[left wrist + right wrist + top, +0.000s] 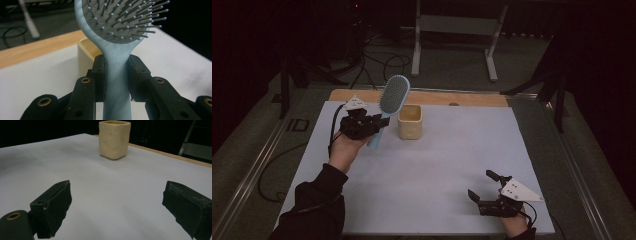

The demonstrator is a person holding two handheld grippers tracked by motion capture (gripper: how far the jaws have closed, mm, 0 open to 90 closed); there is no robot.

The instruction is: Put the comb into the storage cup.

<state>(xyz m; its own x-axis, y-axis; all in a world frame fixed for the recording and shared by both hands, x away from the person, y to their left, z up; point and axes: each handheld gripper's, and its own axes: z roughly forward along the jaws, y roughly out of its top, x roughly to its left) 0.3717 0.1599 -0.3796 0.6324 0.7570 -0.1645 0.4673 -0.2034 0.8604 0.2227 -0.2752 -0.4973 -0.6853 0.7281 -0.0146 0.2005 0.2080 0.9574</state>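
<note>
In the high view my left gripper (379,121) is in the upper left part of the frame, and its jaws are clamped on the handle of a light blue hairbrush (391,100). The long axis of the brush goes from the lower left up to the upper right, so the oval head with the bristles stands high and leans toward the cup (409,121), which is just beside it on its right. I cannot tell if the brush touches the cup; from above they look very close but apart. In the left gripper view the handle (117,82) rises straight between my two black jaws, which press it on both sides just below the neck, and the yellow cup (86,57) shows behind it, a little to the left. I judge that the coming move is to bring the brush over the open mouth of the cup and lower the handle in, so my left hand (344,147) is clearly the nearer one. My left forearm comes from the lower left, with the wrist bent up. My right gripper (486,192) rests low at the lower right on the white table cover (437,165), well apart from the cup, with its jaws wide apart and nothing between them; in its own view the cup (114,139) stands far ahead at the top centre.
</note>
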